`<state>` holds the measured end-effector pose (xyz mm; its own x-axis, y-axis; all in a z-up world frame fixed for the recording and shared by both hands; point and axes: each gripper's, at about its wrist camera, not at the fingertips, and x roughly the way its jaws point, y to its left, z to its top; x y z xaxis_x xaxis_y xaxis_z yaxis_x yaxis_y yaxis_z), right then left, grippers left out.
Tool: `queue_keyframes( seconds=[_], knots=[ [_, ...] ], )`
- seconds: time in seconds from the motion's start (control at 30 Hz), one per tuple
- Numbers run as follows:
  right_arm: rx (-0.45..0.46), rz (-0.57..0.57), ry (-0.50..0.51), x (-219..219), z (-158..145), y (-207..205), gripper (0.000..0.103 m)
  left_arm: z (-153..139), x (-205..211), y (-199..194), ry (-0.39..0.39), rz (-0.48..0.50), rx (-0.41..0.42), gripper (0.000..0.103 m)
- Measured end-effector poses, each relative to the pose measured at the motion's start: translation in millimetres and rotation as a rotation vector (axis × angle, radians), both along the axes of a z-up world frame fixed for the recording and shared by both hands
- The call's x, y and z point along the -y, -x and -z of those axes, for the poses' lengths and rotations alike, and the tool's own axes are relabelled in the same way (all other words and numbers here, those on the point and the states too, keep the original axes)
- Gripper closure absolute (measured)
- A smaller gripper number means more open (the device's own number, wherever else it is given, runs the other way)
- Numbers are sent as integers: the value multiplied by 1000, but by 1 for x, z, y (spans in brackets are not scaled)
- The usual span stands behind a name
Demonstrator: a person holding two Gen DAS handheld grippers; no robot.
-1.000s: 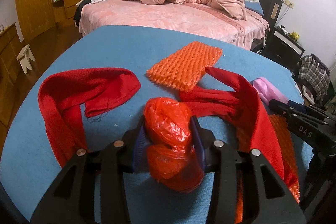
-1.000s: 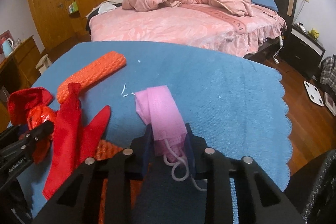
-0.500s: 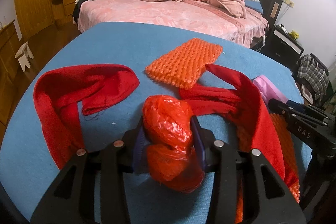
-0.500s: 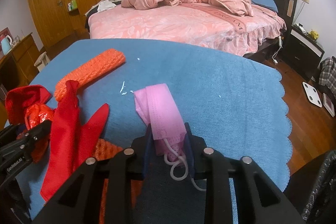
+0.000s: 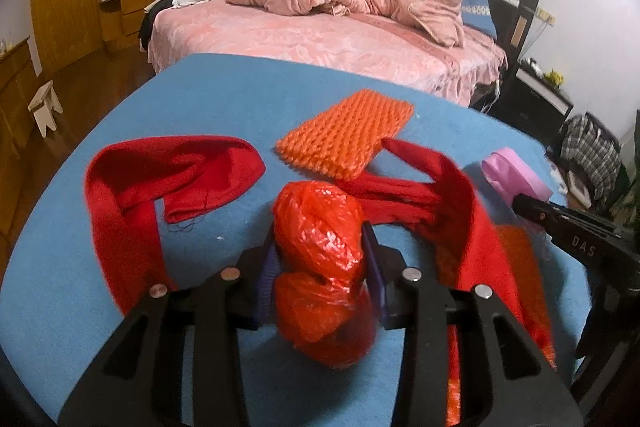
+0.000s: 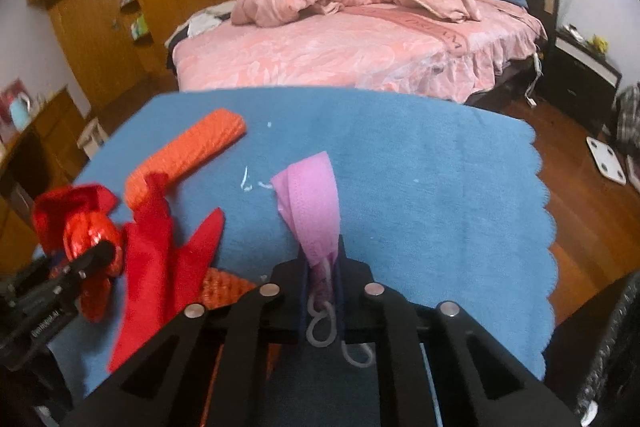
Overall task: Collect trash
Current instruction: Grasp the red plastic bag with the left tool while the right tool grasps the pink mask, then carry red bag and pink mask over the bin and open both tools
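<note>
My left gripper (image 5: 320, 259) is shut on a crumpled red plastic bag (image 5: 320, 227) and holds it just above the blue table (image 5: 224, 99). My right gripper (image 6: 322, 263) is shut on a folded pink face mask (image 6: 312, 199), lifted off the table with its white ear loops (image 6: 320, 331) hanging between the jaws. The mask also shows at the right of the left wrist view (image 5: 516, 179). The red bag also shows at the left of the right wrist view (image 6: 90, 231).
An orange foam net (image 5: 348, 131) lies mid-table, another orange net (image 5: 516, 267) under a long red cloth (image 5: 472, 227). The cloth's other end (image 5: 160, 179) lies left. A black trash bag (image 6: 612, 355) sits off the table's right edge. A pink bed (image 6: 340, 43) stands behind.
Both grippers have lifted with their loads. The pink mask has risen off the table and hangs narrower in the right gripper. The red bag has risen slightly.
</note>
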<state>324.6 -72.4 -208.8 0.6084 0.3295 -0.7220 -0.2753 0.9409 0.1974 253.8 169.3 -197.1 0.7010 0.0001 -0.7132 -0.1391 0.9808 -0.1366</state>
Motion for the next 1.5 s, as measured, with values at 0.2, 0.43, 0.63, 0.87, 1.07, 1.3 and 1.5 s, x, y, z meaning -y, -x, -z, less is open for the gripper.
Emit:
queue_keyframes(
  seconds=[0.2,0.43,0.63,0.87,1.07,1.3,1.5],
  knots=[
    [58,3,-19,13,-31,18,92,-29,20,22,-29,23,65,66],
    [98,12,-37,27,-56,48,92,-62,47,47,-57,49,120,66],
    [122,32,-62,44,-72,75,92,-84,69,67,-48,69,163,66],
    [158,66,-87,75,-93,106,92,-103,98,84,-48,125,198,66],
    [185,94,-82,102,-104,134,92,-114,128,96,-36,186,222,66],
    [201,154,-72,151,-111,166,92,-117,170,106,-31,278,241,66],
    [200,230,-61,193,-108,185,92,-114,203,112,-16,354,244,66]
  ],
)
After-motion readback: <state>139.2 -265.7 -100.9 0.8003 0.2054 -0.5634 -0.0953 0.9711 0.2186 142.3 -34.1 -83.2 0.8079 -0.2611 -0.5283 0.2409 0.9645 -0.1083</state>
